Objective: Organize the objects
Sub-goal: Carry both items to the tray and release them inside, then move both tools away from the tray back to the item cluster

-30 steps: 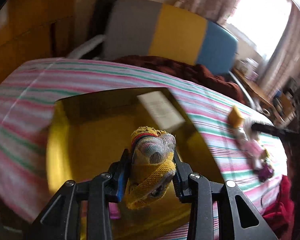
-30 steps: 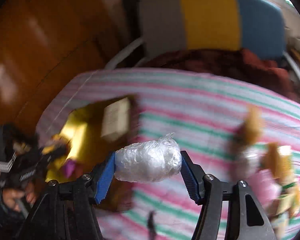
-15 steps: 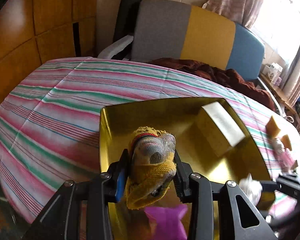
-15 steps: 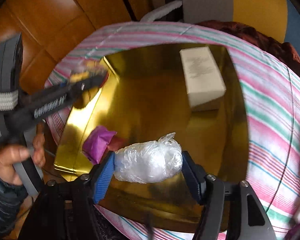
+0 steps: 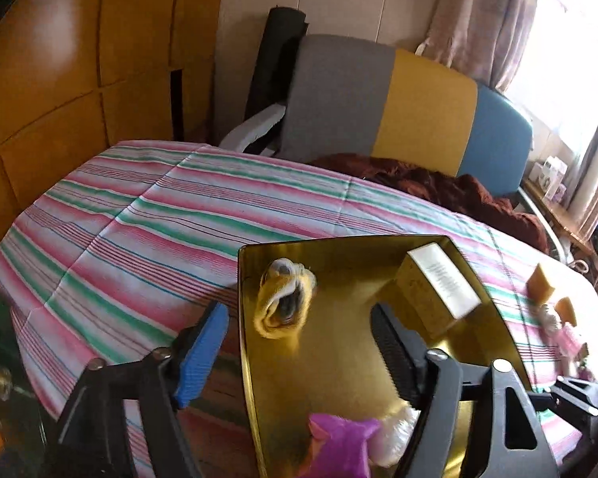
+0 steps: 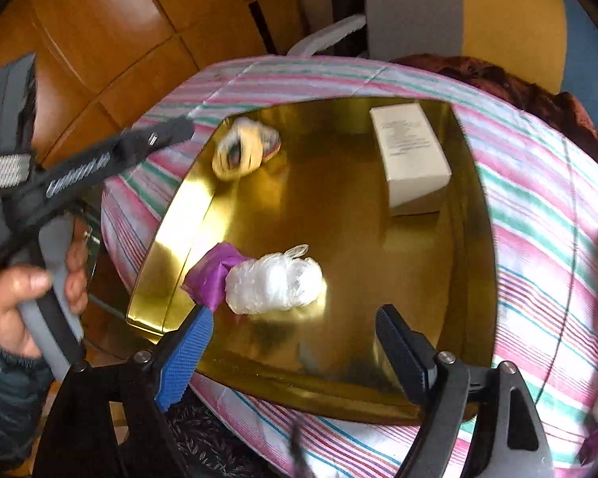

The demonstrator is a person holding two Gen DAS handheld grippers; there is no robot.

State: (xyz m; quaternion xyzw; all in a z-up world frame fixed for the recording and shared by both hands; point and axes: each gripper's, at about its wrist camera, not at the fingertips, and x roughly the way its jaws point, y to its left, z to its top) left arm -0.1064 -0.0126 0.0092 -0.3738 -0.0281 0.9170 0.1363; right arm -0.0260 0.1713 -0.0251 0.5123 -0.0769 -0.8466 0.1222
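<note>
A gold tray (image 5: 339, 362) (image 6: 470, 263) lies on the striped tablecloth (image 5: 147, 231). My left gripper (image 5: 295, 354) hovers over the tray's near left corner, its jaws opening. The rolled yellow sock (image 5: 285, 302) (image 6: 245, 153) is loose beyond the pads, blurred, at the tray's left side. My right gripper (image 6: 293, 354) is over the tray's near edge with its jaws opening too. The clear plastic bundle (image 6: 273, 283) lies free on the tray beside a purple item (image 6: 215, 275) (image 5: 339, 446). A white box (image 6: 410, 159) (image 5: 438, 286) stands at the tray's far right.
Small toys and yellow blocks (image 5: 554, 302) lie on the cloth right of the tray. A grey, yellow and blue chair back (image 5: 418, 111) and a brown blanket (image 5: 438, 187) are behind the table. Wooden panels (image 5: 59, 79) stand on the left. A hand (image 6: 16, 298) holds the left gripper's handle.
Both grippers opened. The yellow sock left the left jaws and dropped toward the tray. The plastic bundle left the right jaws and now lies beside the purple item.
</note>
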